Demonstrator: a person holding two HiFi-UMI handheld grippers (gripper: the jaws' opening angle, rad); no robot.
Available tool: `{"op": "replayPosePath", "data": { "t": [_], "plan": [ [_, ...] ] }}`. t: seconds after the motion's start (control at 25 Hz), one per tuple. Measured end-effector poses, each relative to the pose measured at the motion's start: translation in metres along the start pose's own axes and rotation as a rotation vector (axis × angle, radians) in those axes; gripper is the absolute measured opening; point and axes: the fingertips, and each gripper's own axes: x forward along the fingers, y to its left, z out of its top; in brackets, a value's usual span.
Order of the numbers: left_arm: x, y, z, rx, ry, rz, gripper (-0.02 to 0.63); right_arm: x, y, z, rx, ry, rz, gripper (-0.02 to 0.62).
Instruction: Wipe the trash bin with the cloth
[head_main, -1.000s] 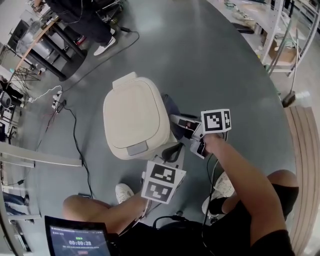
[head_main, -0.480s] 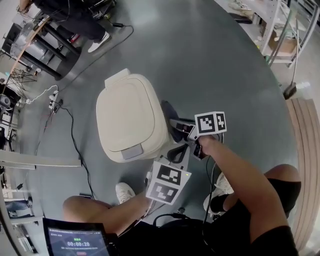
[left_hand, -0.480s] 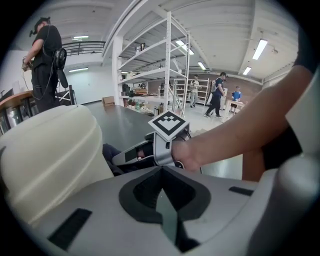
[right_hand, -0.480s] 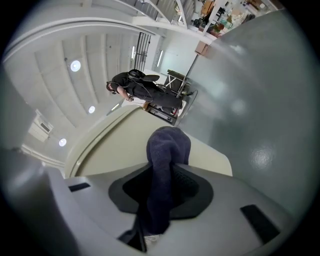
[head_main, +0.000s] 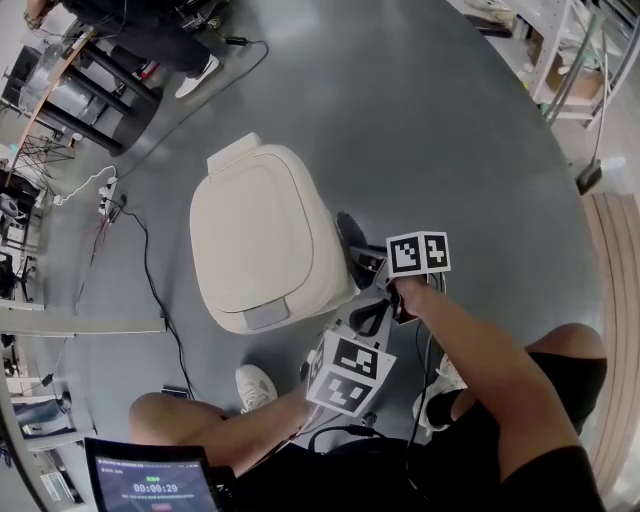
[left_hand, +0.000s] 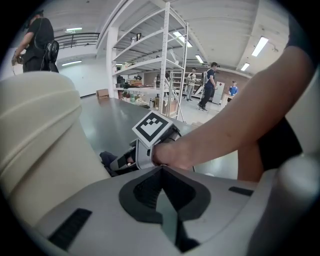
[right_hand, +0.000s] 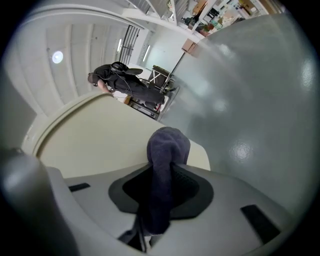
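The cream plastic trash bin (head_main: 262, 240) is a plain off-white all over, with a pale grey tab (head_main: 265, 317) at its near edge. The dark slate-purple fabric cloth (right_hand: 167, 150) is one flat colour, unpatterned. The left tool (left_hand: 161, 200) and the right tool (right_hand: 159, 200) have light grey shells with black ribbed pads. Each marker cube (head_main: 418, 253) carries black-and-white square patterns. The smooth floor (head_main: 450, 130) is glossy blue-grey, and the canvas shoe (head_main: 255, 385) is white.

The tablet (head_main: 150, 485) timer reads 00:00:29.

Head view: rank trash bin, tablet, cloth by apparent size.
1. trash bin
2. tablet, though cropped by the frame edge and nearer the camera
3. cloth, only partly in sight
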Motion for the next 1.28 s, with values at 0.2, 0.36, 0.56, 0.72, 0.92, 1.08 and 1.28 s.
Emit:
{"op": "replayPosePath", "data": {
  "t": [0.2,0.36,0.56,0.72,0.92,1.08,1.28],
  "plan": [
    [0.009,0.001,-0.009,-0.010,0.027,-0.019,-0.003,0.010,-0.029,-0.013,-0.010,0.035,-0.112,0.089],
    [0.015,0.002,-0.014,-0.029,0.044,-0.033,-0.002,0.018,-0.047,-0.020,-0.029,0.071,-0.173,0.089],
    [0.022,0.001,-0.018,-0.039,0.063,-0.051,-0.003,0.024,-0.063,-0.028,-0.019,0.125,-0.209,0.088],
    [0.025,0.008,-0.018,-0.041,0.061,-0.041,-0.003,0.028,-0.073,-0.036,-0.020,0.181,-0.215,0.089],
    [0.027,0.011,-0.012,-0.049,0.045,-0.039,-0.003,0.026,-0.075,-0.035,-0.094,0.211,-0.249,0.089],
    [0.027,0.007,-0.012,-0.025,0.043,-0.041,-0.003,0.019,-0.066,-0.013,-0.159,0.145,-0.250,0.089],
    [0.025,-0.001,-0.009,-0.004,0.037,-0.049,-0.003,-0.001,-0.019,0.064,-0.133,-0.077,-0.105,0.089]
  ]
}}
